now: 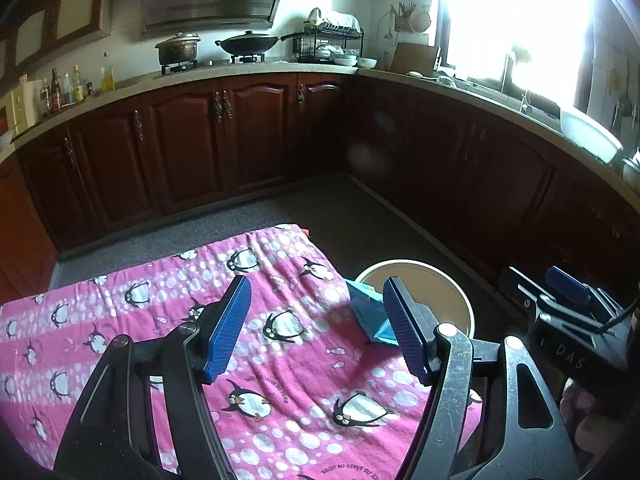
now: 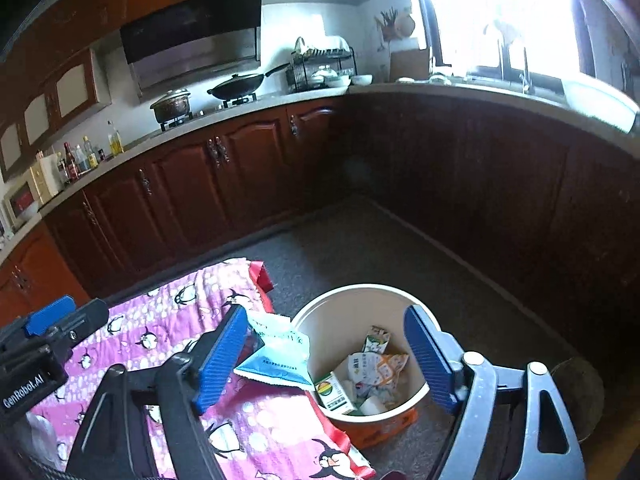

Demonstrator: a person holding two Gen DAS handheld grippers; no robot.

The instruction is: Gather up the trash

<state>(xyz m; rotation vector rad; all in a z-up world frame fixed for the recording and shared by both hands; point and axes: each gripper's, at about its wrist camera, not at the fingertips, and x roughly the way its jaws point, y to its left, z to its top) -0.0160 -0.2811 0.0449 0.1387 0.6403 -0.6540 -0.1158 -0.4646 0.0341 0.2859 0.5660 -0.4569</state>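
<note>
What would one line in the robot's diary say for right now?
left tongs: open, empty | right tongs: open, empty | blue packet: on penguin cloth edge, overhanging bin | bin: holds cartons, wrappers

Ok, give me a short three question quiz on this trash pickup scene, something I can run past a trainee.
1. True or false: the bin beside the penguin cloth already holds trash such as a green-labelled carton.
2. Where does the blue and white packet lie?
A. Inside the bin
B. On the cloth's edge, overhanging the bin rim
C. Between the right gripper's pads
3. Fill in: the left gripper holds ____.

Key: 1 true. 2 B. 3 nothing; its jaws stand open above the cloth.
</note>
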